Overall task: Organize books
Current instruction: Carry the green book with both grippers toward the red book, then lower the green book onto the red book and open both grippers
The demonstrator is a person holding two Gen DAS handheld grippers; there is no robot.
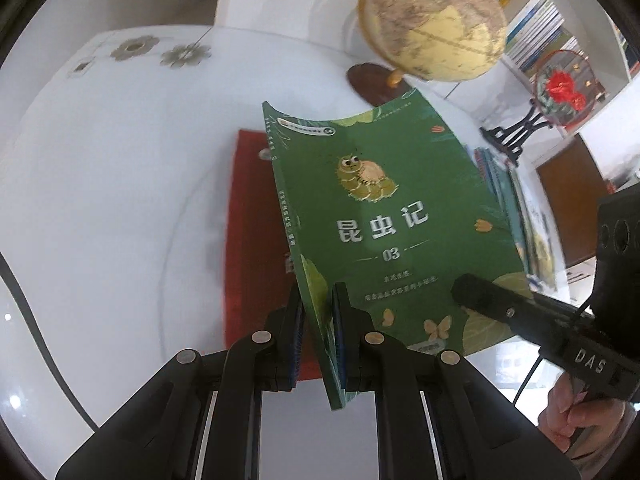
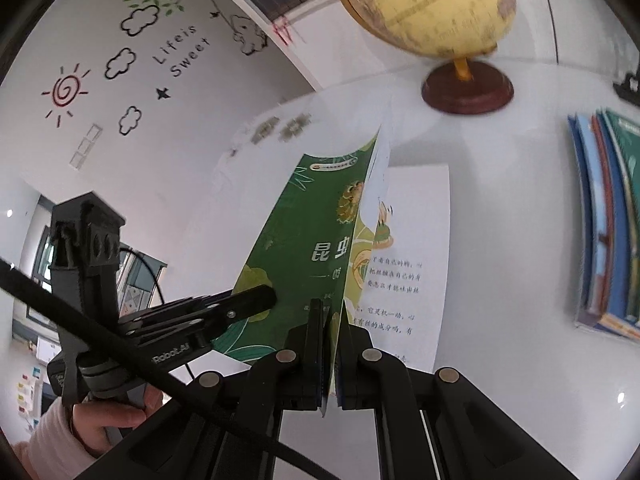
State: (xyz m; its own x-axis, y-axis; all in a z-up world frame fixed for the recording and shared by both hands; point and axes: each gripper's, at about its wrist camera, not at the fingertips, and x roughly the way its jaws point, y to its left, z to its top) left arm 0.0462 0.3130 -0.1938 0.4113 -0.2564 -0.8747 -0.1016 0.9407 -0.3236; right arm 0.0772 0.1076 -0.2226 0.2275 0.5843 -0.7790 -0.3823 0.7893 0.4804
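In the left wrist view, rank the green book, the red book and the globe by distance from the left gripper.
1. Green book: clamped in the left gripper.
2. Red book: flat on the table, just beyond on the left.
3. Globe: far back, toward the right.

White wall (image 2: pixel 168 152) bears doodle decals; bookshelf (image 1: pixel 560 36) behind white table (image 1: pixel 120 160).

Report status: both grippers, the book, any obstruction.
Left gripper shut on green insect book, spine side. Right gripper shut on its cover edge. Book off the table, globe beyond.
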